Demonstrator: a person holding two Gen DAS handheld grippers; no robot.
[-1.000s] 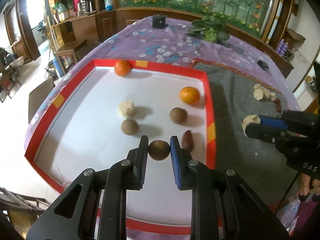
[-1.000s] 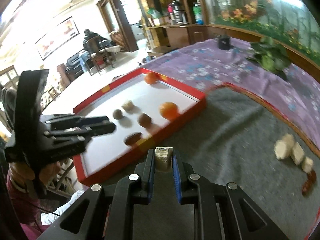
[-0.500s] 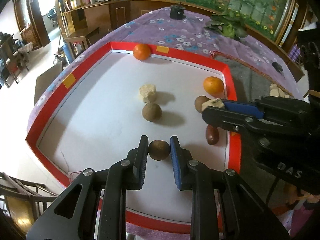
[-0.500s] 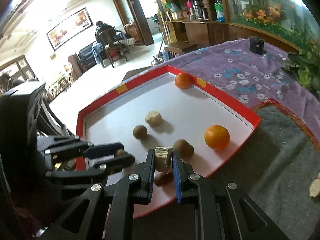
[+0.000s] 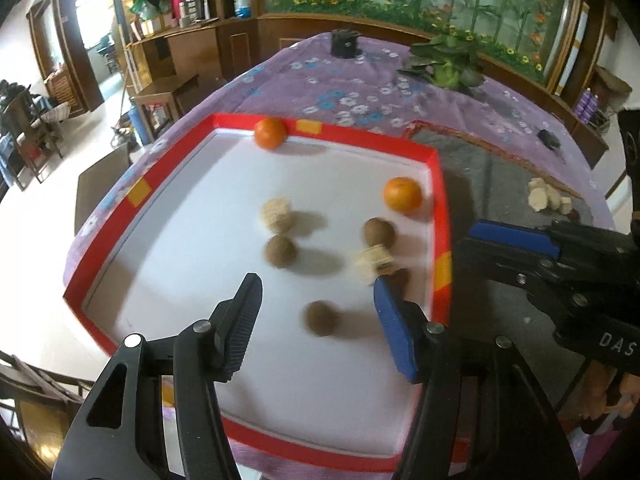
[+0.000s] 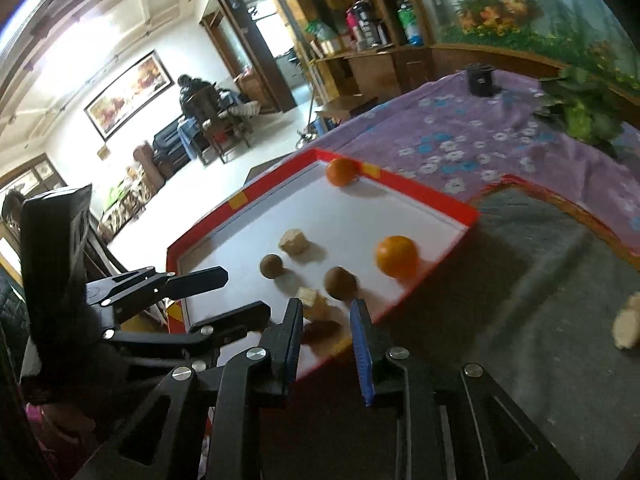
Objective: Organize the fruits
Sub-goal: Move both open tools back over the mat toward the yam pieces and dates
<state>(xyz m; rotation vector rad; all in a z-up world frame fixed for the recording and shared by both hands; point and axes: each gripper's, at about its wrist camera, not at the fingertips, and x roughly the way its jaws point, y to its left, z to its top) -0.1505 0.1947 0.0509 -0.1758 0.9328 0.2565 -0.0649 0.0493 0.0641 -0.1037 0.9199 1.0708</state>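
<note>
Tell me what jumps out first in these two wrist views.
The red-rimmed white tray on the purple floral cloth dominates, with two oranges: one at its far edge, one near the right rim. Both grippers, left and right, hang open, with a brown round fruit and a pale chunk lying free in the tray.

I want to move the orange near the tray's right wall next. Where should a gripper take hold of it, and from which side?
Grip the orange across its widest middle, coming down from above. It is round, so any lower or higher bite would likely slip. Set the fingers along the red tray wall, since the gap on that side looks too tight; the brown fruit sits close on the near side.
</note>
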